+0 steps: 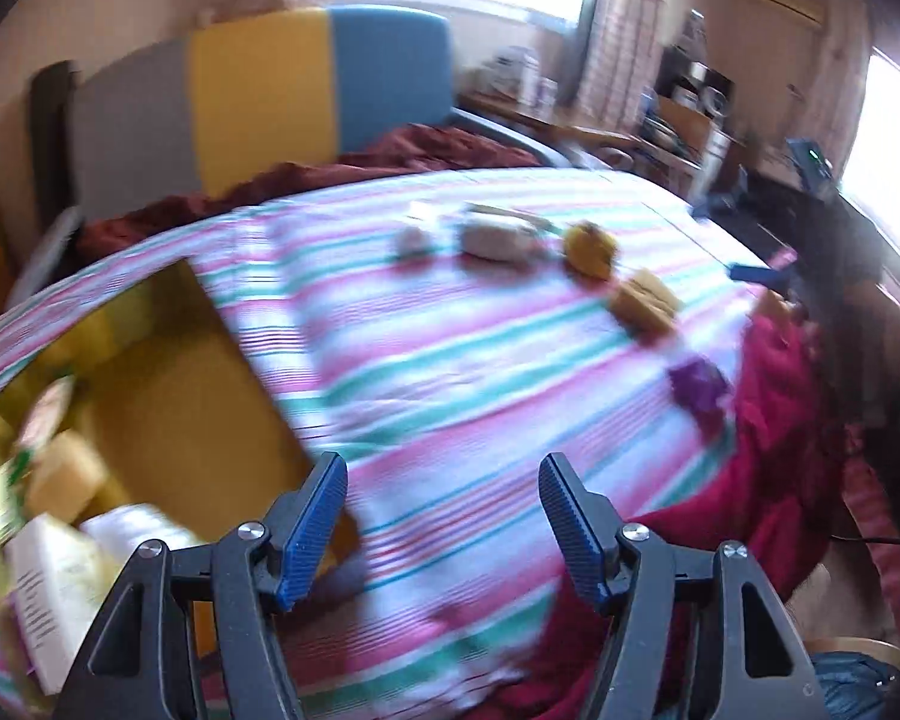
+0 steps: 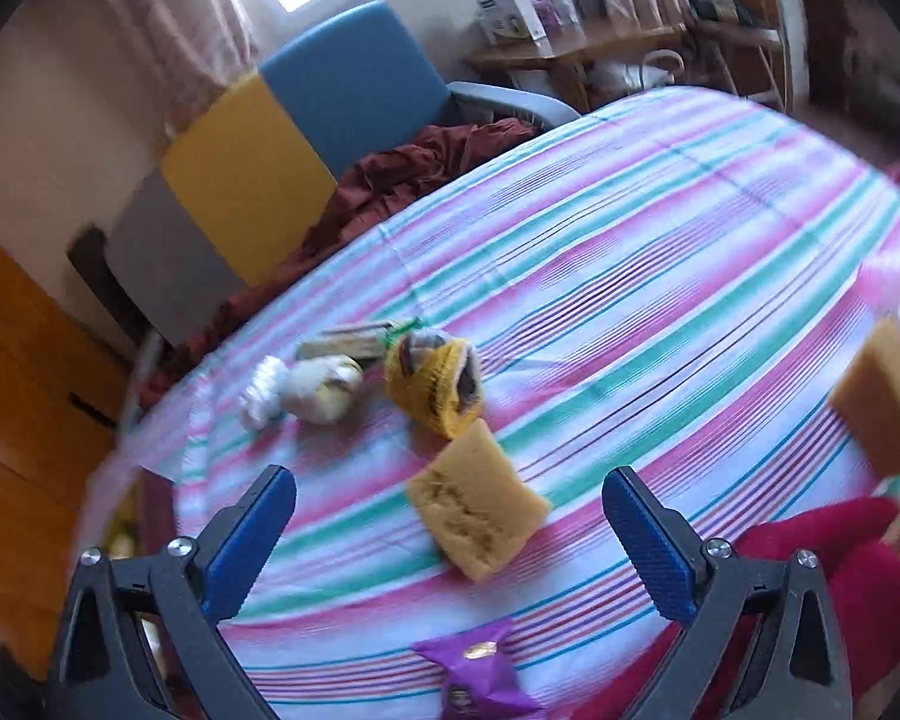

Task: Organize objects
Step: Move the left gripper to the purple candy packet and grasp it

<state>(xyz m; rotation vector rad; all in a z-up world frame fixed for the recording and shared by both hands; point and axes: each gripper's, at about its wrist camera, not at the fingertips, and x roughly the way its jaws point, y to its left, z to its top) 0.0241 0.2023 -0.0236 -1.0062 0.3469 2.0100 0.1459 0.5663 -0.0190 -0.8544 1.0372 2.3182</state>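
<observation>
Purple packet (image 2: 480, 669) cut off at the bottom edge; yellow box (image 1: 168, 396) contents motion-blurred.

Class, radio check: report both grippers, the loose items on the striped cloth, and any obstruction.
Left gripper open, empty; right gripper open, empty. Tan rectangular sponge and purple foil packet loose on striped cloth. Nothing blocking.

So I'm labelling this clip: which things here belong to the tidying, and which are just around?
Job: yellow cardboard box; tan sponge block; purple foil packet; yellow mesh pouch; white cloth bundle.
Lying about: dark red blanket; blue-and-yellow padded headboard; cluttered wooden desk.
</observation>
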